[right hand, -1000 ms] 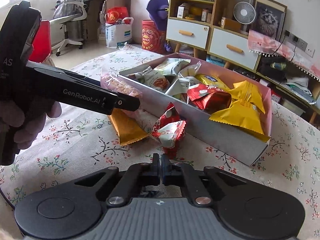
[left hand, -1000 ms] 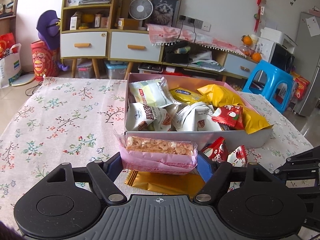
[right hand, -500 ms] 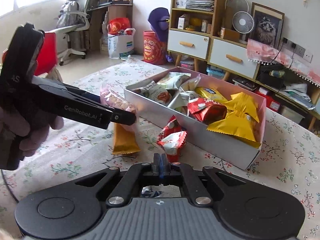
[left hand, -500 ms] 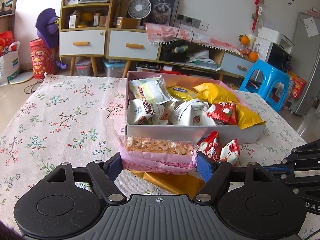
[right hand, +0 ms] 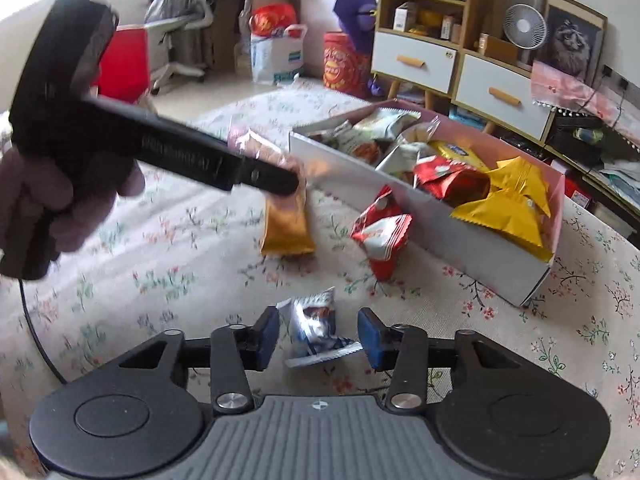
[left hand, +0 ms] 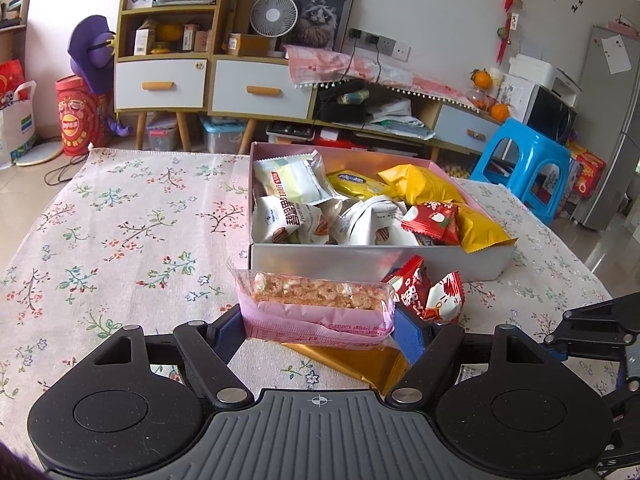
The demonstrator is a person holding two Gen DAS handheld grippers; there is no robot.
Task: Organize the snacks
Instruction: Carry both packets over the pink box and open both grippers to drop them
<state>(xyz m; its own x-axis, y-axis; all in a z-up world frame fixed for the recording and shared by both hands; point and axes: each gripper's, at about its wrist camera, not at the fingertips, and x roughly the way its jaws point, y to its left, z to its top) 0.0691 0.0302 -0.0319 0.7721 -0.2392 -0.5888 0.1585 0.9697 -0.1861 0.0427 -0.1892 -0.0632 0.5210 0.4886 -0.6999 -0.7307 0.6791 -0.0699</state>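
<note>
Your left gripper (left hand: 318, 322) clamps its jaws on a pink-wrapped rice-crisp bar (left hand: 316, 310), held above the surface just in front of the white cardboard box (left hand: 480, 264). That box is filled with crinkly foil packets: white, yellow and red. Your right gripper's (right hand: 318, 338) jaws are opening around a silver foil packet (right hand: 314, 330), pads clear of it. A gold pouch (right hand: 286, 228) and red packets (right hand: 382, 236) lie on the floral tablecloth (left hand: 120, 240).

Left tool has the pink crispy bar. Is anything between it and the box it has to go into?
Nothing stands between the pink crispy bar, clamped in the left tool, and the box. The red packets lie off to the right by the wall. The box itself is crowded; its near left corner over the white packets looks freest.
</note>
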